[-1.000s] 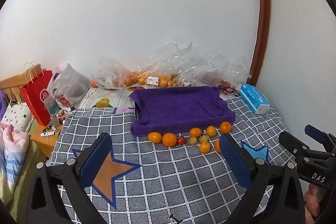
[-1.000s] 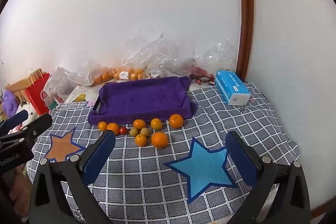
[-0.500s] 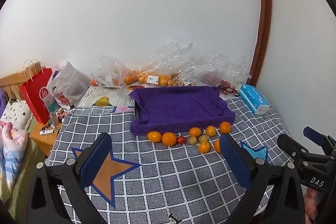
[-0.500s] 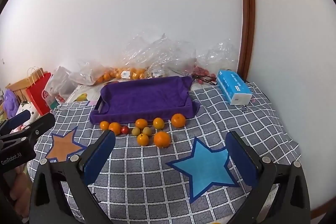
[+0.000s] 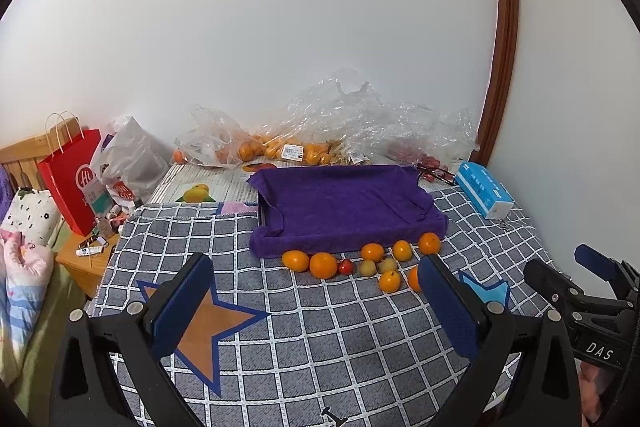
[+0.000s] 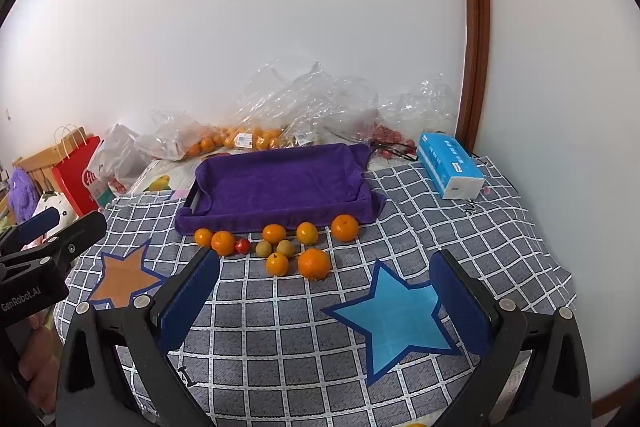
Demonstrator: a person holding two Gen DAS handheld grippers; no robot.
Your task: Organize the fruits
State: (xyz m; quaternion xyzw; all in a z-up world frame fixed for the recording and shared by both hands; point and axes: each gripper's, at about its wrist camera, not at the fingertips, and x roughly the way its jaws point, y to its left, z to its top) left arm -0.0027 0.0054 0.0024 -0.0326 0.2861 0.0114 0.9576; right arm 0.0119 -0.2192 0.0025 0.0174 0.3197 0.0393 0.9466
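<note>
Left gripper (image 5: 316,303) & right gripper (image 6: 324,301) level, jaws wide (both empty).

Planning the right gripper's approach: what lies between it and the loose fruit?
Only bare checked cloth, seen in the right wrist view; the right gripper is open, the fruit just beyond.

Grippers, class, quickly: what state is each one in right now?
Left gripper: jaws wide open, holding nothing.
Right gripper: jaws wide open, holding nothing.

The black plastic left gripper (image 5: 316,311) and the matching black right gripper (image 6: 326,305) carry dark-blue textured pads (image 5: 450,303), silver screws (image 6: 141,301), and white "DAS" and "GenRobot.AI" lettering.
</note>
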